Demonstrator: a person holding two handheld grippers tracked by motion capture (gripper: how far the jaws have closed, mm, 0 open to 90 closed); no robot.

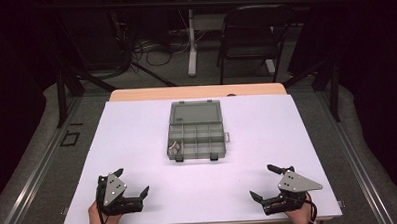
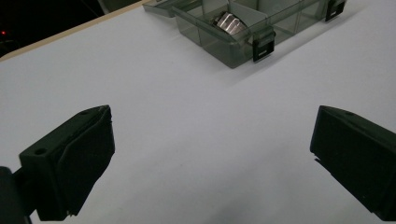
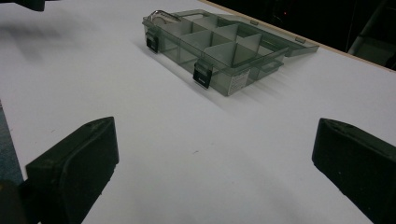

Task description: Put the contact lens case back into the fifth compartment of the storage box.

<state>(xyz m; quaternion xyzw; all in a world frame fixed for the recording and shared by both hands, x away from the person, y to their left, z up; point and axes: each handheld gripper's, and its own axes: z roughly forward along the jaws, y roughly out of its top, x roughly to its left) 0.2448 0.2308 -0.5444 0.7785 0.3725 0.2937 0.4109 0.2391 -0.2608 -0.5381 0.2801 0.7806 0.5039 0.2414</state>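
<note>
A grey see-through compartment box point(image 1: 196, 136) lies open in the middle of the white table point(image 1: 137, 124), its lid point(image 1: 195, 112) folded flat toward the far side. A shiny metal piece point(image 1: 175, 147) rests in the near left compartment; it is bright in the left gripper view as the metal piece point(image 2: 229, 22). Two black latches point(image 3: 202, 74) hang on the box's near wall. My left gripper point(image 1: 133, 182) rests open at the near left of the table, nothing between its jaws. My right gripper point(image 1: 261, 181) rests open at the near right, also holding nothing.
A black folding chair point(image 1: 254, 35) and a white table leg point(image 1: 191, 42) stand on the floor beyond the table, with cables around them. A wooden strip point(image 1: 196, 91) edges the far side of the table. Dark rails run along both sides.
</note>
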